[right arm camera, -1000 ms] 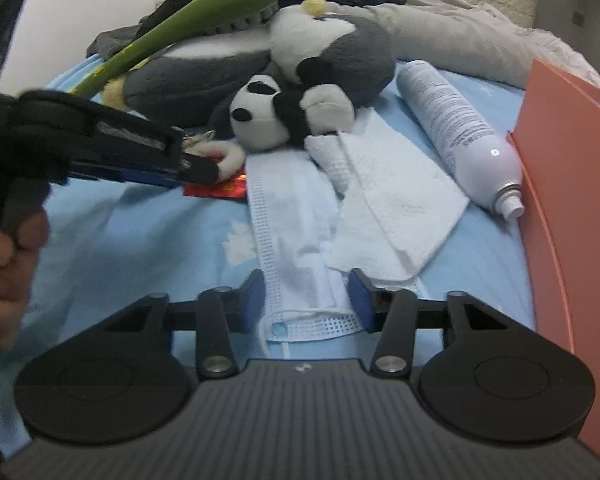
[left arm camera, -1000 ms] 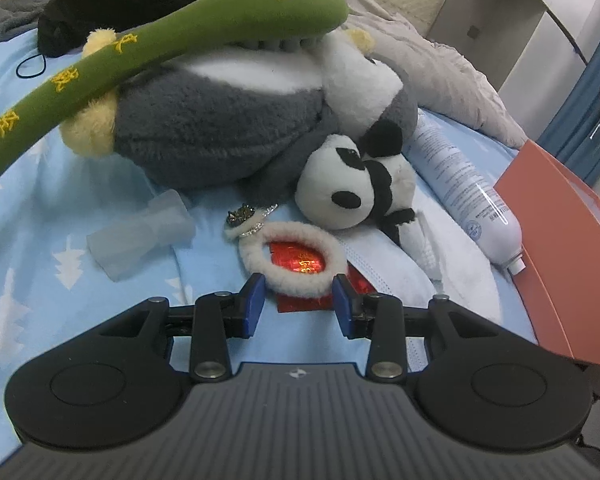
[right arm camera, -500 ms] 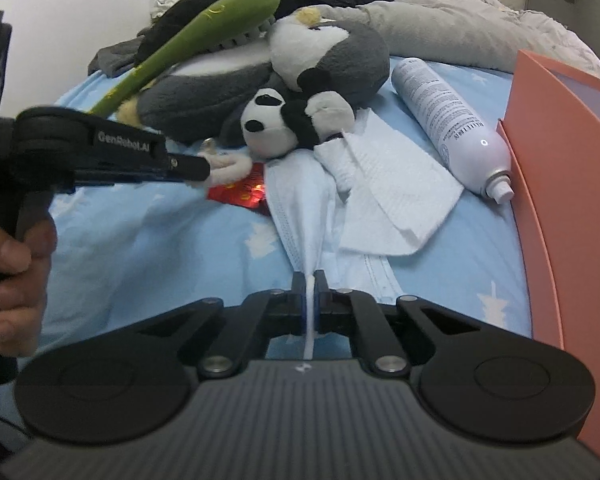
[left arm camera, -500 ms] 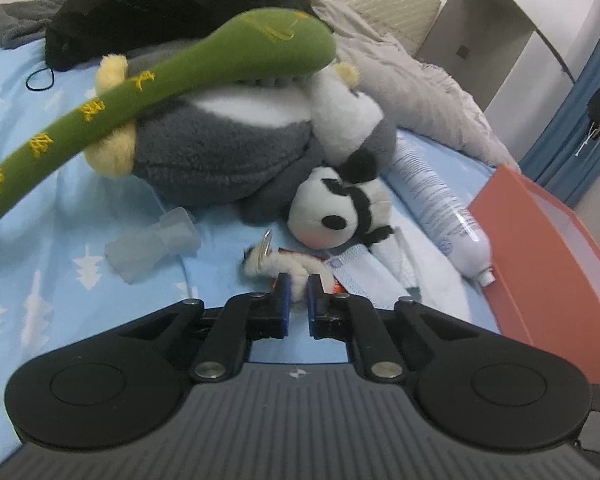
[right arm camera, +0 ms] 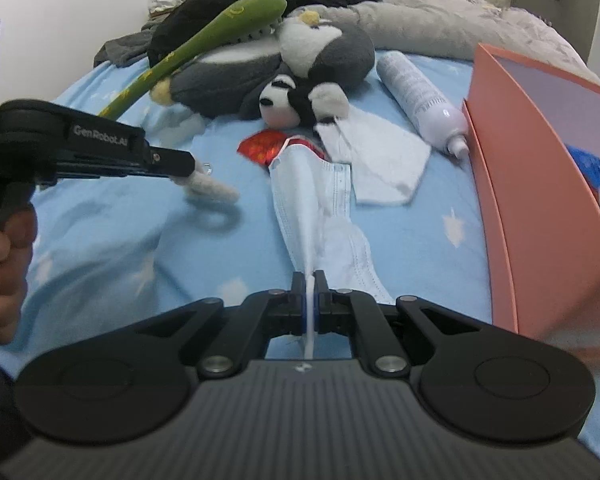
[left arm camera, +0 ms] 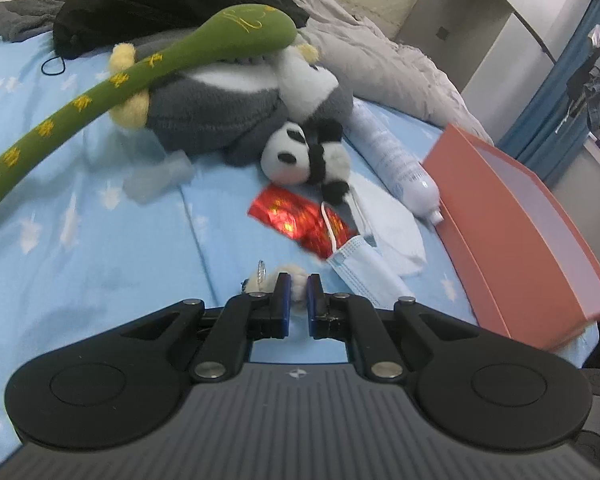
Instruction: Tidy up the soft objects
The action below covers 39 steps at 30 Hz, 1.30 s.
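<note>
My left gripper [left arm camera: 296, 292] is shut on a fluffy cream ring with a metal clasp [left arm camera: 290, 271], held just above the blue sheet. Seen from the right wrist, that left gripper [right arm camera: 182, 170] carries the ring [right arm camera: 214, 192] hanging clear of the bed. My right gripper [right arm camera: 310, 282] is shut on the near edge of a pale blue face mask [right arm camera: 312, 200], which stretches back towards a small panda plush [right arm camera: 284, 100]. The mask's far end [left arm camera: 360, 264] overlaps a red foil packet [left arm camera: 296, 216]. A grey penguin plush [left arm camera: 228, 108] lies under a long green plush [left arm camera: 100, 96].
An open orange box [right arm camera: 532, 200] stands along the right, with a white spray bottle [right arm camera: 420, 96] against it. A white tissue [right arm camera: 380, 160] lies beside the mask. A clear plastic piece [left arm camera: 156, 180] sits left of the panda. Dark clothes and a grey duvet are piled at the back.
Both grippers went from open to shut, the left on the fluffy ring and the right on the mask. Both then rose and drew back, lifting the ring off the red packet.
</note>
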Tool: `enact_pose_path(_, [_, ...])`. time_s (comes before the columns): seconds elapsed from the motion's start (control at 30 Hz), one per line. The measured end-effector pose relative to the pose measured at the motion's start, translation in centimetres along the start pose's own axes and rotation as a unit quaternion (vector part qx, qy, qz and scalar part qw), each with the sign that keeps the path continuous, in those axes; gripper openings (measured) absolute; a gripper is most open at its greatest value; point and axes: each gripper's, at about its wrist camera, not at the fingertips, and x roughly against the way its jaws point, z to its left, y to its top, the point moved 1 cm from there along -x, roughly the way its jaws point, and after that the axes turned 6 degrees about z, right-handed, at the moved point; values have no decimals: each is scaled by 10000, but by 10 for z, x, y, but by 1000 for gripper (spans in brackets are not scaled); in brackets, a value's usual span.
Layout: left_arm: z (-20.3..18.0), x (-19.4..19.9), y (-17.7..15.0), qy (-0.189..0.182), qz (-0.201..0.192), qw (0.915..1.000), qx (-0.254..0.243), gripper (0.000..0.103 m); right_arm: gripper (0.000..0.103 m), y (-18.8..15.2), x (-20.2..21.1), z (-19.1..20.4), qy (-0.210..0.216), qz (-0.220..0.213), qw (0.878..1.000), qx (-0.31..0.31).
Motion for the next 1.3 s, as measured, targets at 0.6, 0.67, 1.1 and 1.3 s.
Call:
enact_pose_path(0.6, [-16, 20, -70, 217, 820, 9960, -266, 33, 22, -54, 36, -3, 211, 447, 9980, -400])
enact_pose_path(0.67, [-18, 23, -70, 232, 793, 9958, -383, 46, 40, -52, 37, -3, 260, 373, 9981, -416])
enact_pose_path(1.1, [-33, 12, -55, 400, 684, 9915, -1027, 60, 48, -32, 22, -9, 186, 82, 9993, -321])
enact_pose_path(1.3, [-44, -5, -54, 525, 723, 9874, -1306, 60, 43, -29, 4, -10, 374, 144, 9985, -371])
